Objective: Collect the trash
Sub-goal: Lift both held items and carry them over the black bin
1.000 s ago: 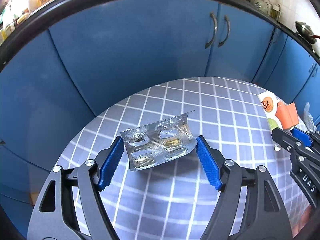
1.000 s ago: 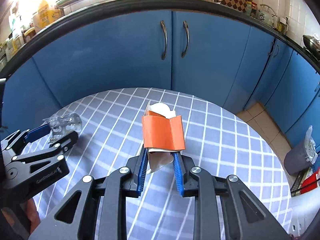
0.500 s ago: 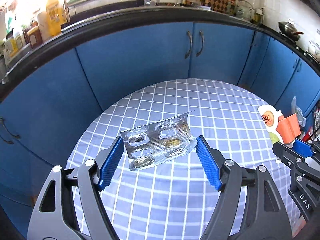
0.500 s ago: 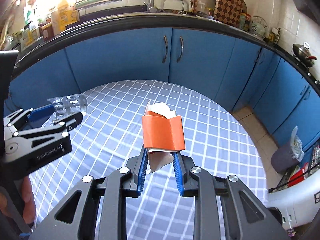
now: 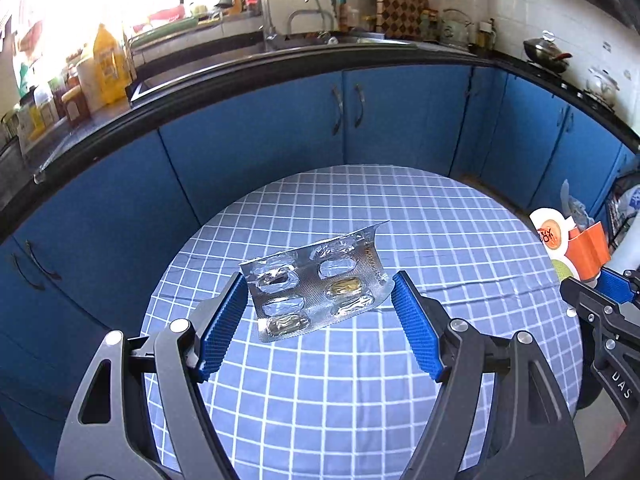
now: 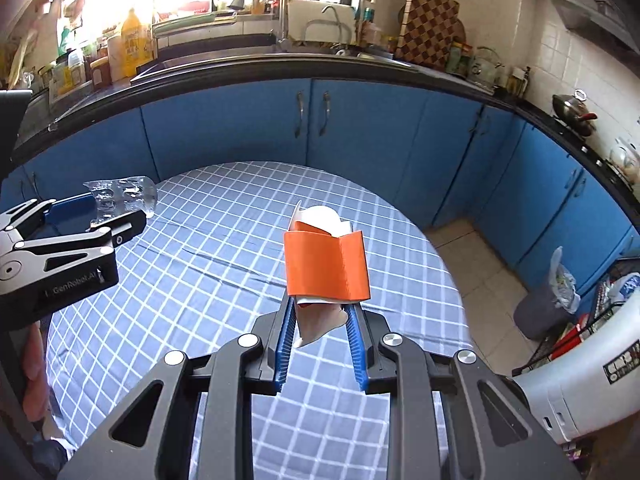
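Right wrist: checked tablecloth before blue cabinets, grey bin.

Home kitchen. Blue cabinet doors with metal handles curve along far side under black countertop. Sink tap, yellow bottle, checkered board, kettle on counter; wok far right. Round table, blue checked tablecloth, near. Bin with bag on tiled floor, right.
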A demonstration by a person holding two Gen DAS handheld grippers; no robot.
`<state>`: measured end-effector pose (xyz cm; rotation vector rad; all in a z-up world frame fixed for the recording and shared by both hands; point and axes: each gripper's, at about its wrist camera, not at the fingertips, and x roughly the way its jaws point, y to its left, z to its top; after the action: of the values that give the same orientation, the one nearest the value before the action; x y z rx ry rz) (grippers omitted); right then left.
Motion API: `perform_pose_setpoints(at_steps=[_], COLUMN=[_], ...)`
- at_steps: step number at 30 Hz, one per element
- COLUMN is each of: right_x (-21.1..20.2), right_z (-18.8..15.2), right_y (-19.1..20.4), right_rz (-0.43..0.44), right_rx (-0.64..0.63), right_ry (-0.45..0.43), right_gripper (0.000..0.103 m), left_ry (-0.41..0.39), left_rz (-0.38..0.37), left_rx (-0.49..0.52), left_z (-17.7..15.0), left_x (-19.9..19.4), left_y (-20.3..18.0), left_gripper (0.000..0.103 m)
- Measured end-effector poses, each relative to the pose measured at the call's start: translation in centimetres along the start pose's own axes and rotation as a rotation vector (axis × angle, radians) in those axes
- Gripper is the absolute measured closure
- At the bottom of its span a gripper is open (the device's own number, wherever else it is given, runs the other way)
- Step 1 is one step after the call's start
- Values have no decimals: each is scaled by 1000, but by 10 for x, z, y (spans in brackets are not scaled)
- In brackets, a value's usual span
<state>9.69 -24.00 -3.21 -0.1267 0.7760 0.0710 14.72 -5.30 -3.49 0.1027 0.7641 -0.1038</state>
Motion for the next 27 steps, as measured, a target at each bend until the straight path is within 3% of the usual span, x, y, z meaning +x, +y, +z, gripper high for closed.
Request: perform_pose_setpoints(at_steps=[27], right_x=[-91], right_z=[-78], right_y=[-131], right_rz=[-161], right_rx=[175], right_ry=[-71], right_gripper=[78], left_ry=[-80], left_rz=[-149], left_rx=[269], left_z=[-9], left_x=[-63], left_y=[-184], left_gripper=[29])
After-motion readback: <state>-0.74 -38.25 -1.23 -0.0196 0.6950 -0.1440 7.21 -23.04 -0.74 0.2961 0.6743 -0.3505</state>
